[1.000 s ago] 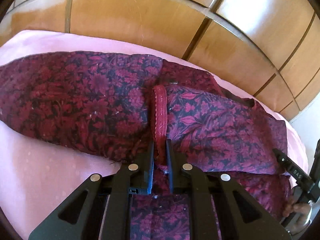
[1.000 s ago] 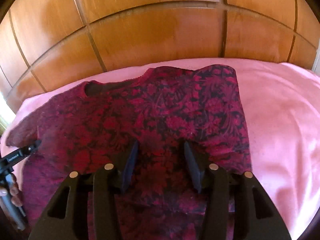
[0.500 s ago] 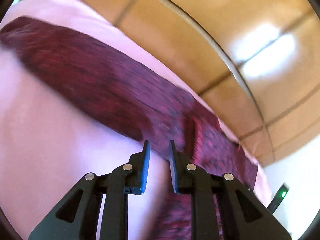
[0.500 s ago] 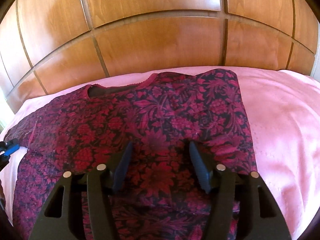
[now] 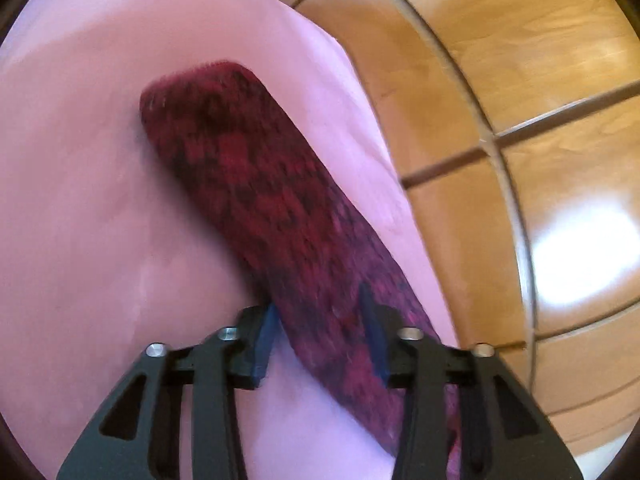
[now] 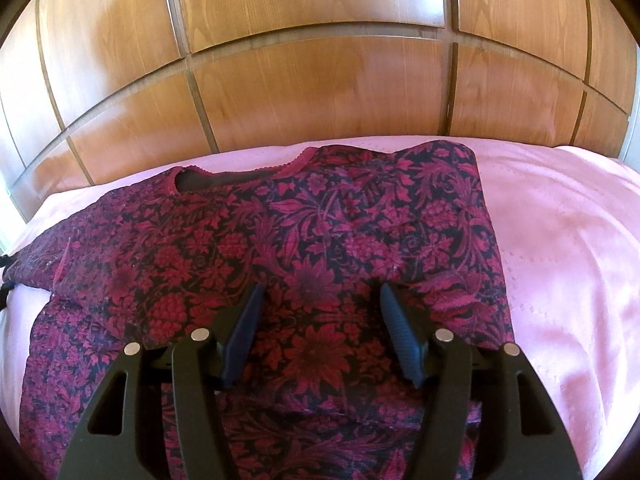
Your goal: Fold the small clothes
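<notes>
A dark red floral top [image 6: 312, 248] lies flat on the pink bedsheet [image 6: 560, 240], neckline toward the wooden headboard, its right side folded in. My right gripper [image 6: 320, 312] is open and empty above the middle of the top. In the left wrist view, the top's long sleeve [image 5: 272, 200] stretches out across the pink sheet [image 5: 100, 200], cuff at the far end. My left gripper [image 5: 320, 320] is open, its fingers on either side of the near part of the sleeve. The view is blurred.
A wooden panelled headboard [image 6: 320, 80] runs along the far edge of the bed; it also shows in the left wrist view [image 5: 520, 120]. Bare pink sheet lies to the right of the top.
My left gripper has let go of the red sleeve seam, opened, and swung left along the outstretched sleeve. My right gripper stayed open and drew back slightly.
</notes>
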A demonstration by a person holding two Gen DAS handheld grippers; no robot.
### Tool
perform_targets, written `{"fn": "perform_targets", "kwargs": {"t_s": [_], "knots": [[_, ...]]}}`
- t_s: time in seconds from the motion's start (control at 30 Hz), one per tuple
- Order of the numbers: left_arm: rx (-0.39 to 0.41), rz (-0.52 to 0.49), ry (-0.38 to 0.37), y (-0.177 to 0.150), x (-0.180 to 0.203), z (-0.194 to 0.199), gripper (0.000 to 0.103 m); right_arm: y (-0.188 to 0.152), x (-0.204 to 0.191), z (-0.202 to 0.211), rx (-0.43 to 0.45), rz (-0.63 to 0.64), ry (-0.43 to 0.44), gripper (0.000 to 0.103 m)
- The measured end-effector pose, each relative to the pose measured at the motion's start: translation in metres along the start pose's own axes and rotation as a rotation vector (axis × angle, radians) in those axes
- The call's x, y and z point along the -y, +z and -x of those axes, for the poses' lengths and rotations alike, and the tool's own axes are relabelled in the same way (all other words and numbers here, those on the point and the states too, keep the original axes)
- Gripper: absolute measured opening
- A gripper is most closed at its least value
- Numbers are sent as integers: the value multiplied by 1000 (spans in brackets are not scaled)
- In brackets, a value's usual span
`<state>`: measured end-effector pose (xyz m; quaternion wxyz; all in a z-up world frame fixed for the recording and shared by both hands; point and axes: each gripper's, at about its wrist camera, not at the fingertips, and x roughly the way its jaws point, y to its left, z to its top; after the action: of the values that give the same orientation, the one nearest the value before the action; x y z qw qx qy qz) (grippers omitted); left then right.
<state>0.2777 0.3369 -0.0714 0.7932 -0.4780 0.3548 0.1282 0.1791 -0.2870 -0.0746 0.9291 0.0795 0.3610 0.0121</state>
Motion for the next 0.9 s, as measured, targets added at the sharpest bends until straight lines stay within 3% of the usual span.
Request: {"fn": "perform_targets", "kwargs": {"t_s": [0.13, 0.23, 0.4, 0.47, 0.57, 0.6, 0.63, 0.7, 0.8, 0.9], "knots": [[30, -101, 20, 3, 25, 13, 12, 0, -2, -1, 0, 7, -10, 62], [64, -275, -26, -20, 66, 36, 12, -1, -3, -1, 2, 9, -14, 62], [66, -551, -168, -99, 145, 63, 12, -1, -3, -1, 1, 8, -11, 62], [3, -630, -245, -144, 174, 61, 12, 0, -3, -2, 1, 8, -10, 62], [-94, -734, -278, -203, 202, 47, 14, 1, 0, -2, 3, 2, -3, 62], [-137, -778, -283, -230, 209, 38, 21, 1, 0, -2, 3, -1, -1, 62], [-176, -812, -287, -246, 213, 32, 37, 1, 1, -2, 3, -2, 1, 62], [-255, -891, -266, -281, 214, 20, 53, 2, 3, -2, 4, -8, 10, 62], [-255, -940, -247, -301, 205, 23, 54, 3, 6, -2, 5, -19, 26, 63], [-232, -912, -257, -297, 187, 39, 70, 5, 9, -2, -1, -31, 51, 66]]}}
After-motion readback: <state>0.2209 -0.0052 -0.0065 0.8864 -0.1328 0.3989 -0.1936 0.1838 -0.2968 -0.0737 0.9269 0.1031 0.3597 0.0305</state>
